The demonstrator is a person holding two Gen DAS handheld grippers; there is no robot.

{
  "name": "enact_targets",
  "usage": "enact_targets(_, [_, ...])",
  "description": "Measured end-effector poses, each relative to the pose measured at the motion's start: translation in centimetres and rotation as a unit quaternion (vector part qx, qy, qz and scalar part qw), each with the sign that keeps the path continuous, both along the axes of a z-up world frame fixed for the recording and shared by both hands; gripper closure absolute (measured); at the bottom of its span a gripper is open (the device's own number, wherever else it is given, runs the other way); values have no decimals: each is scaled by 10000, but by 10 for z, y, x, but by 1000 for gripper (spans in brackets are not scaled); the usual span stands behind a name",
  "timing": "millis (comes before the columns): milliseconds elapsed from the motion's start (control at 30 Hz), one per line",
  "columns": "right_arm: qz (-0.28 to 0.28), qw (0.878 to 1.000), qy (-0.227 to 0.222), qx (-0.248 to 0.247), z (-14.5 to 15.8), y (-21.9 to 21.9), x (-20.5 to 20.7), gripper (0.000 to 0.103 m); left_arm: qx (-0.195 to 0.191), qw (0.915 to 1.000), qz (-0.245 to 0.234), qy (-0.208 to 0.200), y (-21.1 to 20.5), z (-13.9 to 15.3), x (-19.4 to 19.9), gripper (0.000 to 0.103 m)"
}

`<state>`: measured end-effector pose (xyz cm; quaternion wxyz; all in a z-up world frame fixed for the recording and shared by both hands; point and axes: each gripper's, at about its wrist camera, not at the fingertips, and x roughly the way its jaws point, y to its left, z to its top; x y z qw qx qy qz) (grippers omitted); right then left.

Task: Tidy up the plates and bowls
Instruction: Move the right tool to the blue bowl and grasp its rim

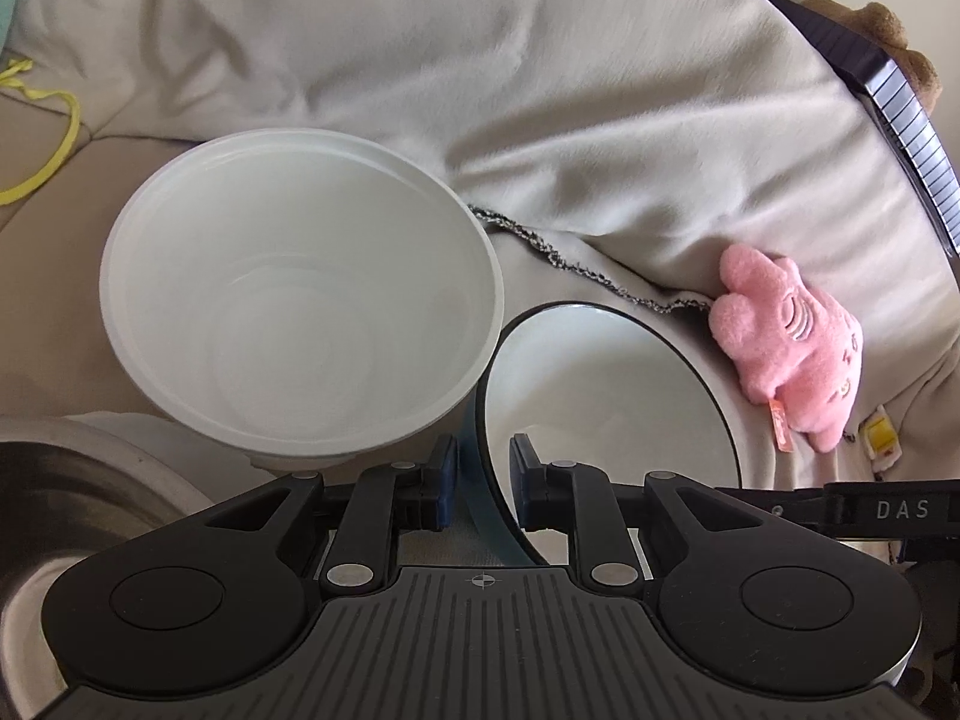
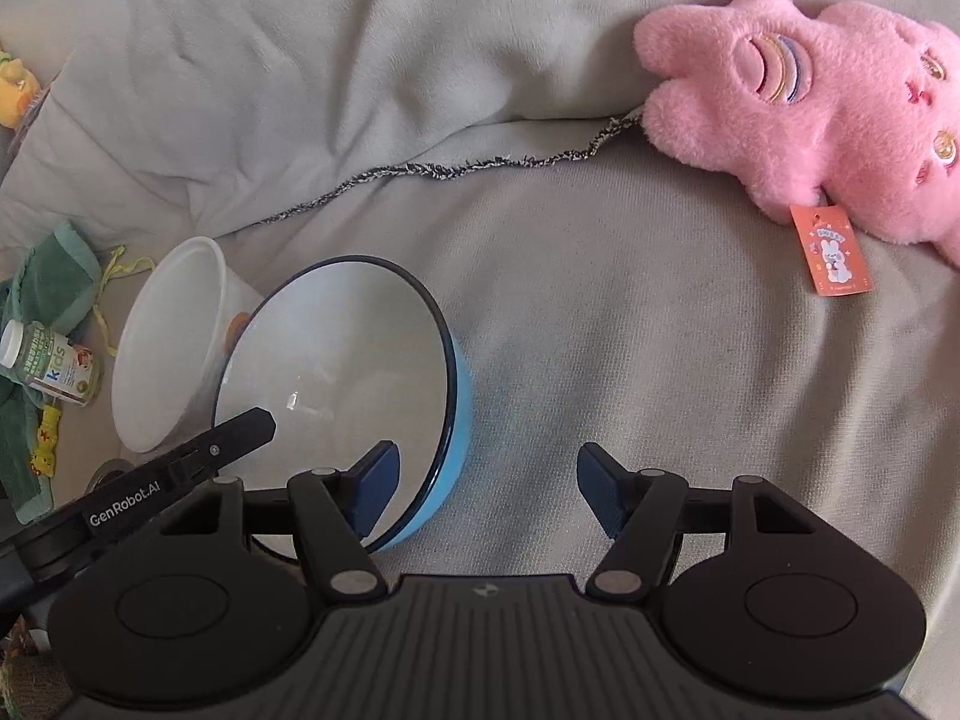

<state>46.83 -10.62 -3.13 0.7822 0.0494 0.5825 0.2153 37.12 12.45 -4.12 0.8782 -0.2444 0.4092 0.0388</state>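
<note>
A blue bowl with a white inside and a dark rim is tilted on its side over the beige blanket. My left gripper is shut on its near rim. Just left of it, a taller white bowl leans toward the camera. In the right wrist view, the blue bowl rests against the white bowl, and one left finger reaches in from the left. My right gripper is open. The blue bowl's right rim sits between its jaws, and the pads do not touch it.
A metal bowl lies at the lower left. A pink plush toy with an orange tag lies at the right. A green towel and a small bottle are at the left. A folded blanket rises behind.
</note>
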Motion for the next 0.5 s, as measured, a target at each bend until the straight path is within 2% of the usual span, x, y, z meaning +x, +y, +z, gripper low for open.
enact_targets(67, [75, 9998, 153, 118, -6, 5, 7, 37, -19, 10000, -50, 43, 0, -4, 3, 82])
enact_targets(133, [229, 9994, 123, 210, -8, 11, 12, 36, -10, 9999, -90, 78, -1, -7, 7, 82])
enact_targets(167, [308, 9992, 46, 245, -8, 13, 14, 32, -2, 9999, -97, 93, -2, -8, 9, 82])
enact_targets(233, [358, 9990, -226, 157, -7, 18, 15, 23, -42, 9999, -98, 119, -1, -10, 12, 82])
enact_targets(367, [1, 9943, -1017, -330, -3, 27, 10, 20, -118, 9998, -88, 134, 1, -15, 17, 82])
enact_targets(500, [-139, 9920, -1159, -486, -6, 34, 6, 19, -75, 9998, -131, 162, -1, -18, 21, 80])
